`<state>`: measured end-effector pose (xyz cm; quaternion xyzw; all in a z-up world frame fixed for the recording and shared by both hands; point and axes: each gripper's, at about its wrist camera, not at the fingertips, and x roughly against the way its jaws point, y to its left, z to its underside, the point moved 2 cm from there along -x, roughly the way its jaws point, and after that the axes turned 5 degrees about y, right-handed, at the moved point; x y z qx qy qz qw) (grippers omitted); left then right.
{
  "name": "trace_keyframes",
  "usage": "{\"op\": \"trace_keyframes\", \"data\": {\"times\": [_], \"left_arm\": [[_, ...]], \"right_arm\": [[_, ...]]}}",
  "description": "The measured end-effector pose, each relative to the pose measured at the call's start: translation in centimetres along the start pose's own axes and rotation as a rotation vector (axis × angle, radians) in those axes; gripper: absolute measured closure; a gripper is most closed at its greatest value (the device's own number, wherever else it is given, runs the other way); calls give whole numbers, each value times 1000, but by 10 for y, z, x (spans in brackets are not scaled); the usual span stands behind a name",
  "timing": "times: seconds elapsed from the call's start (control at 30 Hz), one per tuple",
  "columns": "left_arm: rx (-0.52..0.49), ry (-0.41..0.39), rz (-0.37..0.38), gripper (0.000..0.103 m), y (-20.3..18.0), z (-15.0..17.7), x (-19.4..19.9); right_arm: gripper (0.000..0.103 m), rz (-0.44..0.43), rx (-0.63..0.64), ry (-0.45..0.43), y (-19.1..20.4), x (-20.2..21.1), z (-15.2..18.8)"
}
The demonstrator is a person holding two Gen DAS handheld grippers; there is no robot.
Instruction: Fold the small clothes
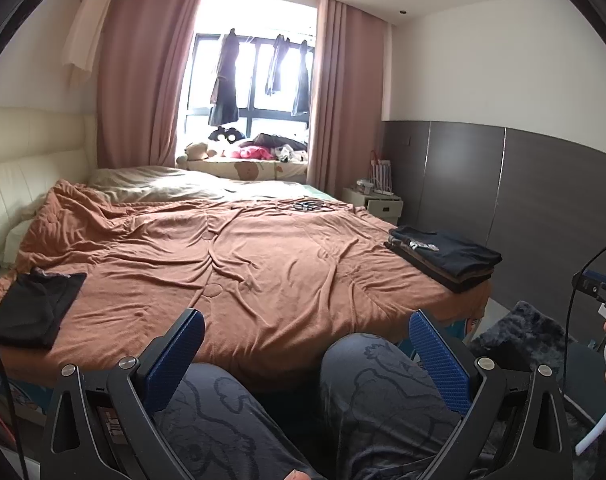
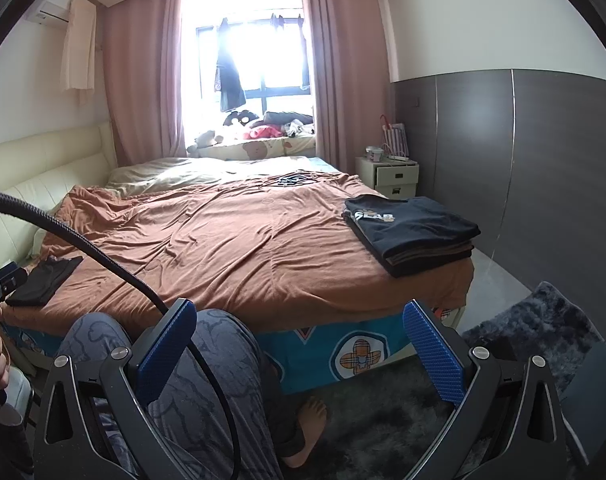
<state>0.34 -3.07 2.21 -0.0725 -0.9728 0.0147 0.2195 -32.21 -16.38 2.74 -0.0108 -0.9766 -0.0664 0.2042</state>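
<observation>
A stack of folded dark clothes lies at the bed's near right corner, its top piece navy with a white print. A loosely laid black garment rests near the bed's left edge. My left gripper is open and holds nothing, low over the person's knees, short of the bed. My right gripper is also open with nothing between its blue pads, held over one knee in front of the bed's foot. Both grippers are well apart from the clothes.
A brown blanket covers the bed. The person sits with patterned trousers and a bare foot on a dark shaggy rug. A nightstand stands far right. A cable crosses the right view.
</observation>
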Motion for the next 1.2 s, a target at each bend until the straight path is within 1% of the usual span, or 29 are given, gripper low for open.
{"op": "trace_keyframes", "data": {"times": [0.63, 0.97, 1.2], "left_arm": [[2, -9, -6, 0, 0, 0, 6], [-12, 5, 5, 0, -3, 3, 8], [-27, -1, 9, 0, -4, 4, 13]], "right_arm": [[0, -13, 3, 5, 5, 2, 0], [0, -7, 3, 13, 6, 0, 3], [0, -6, -27, 17, 10, -2, -7]]}}
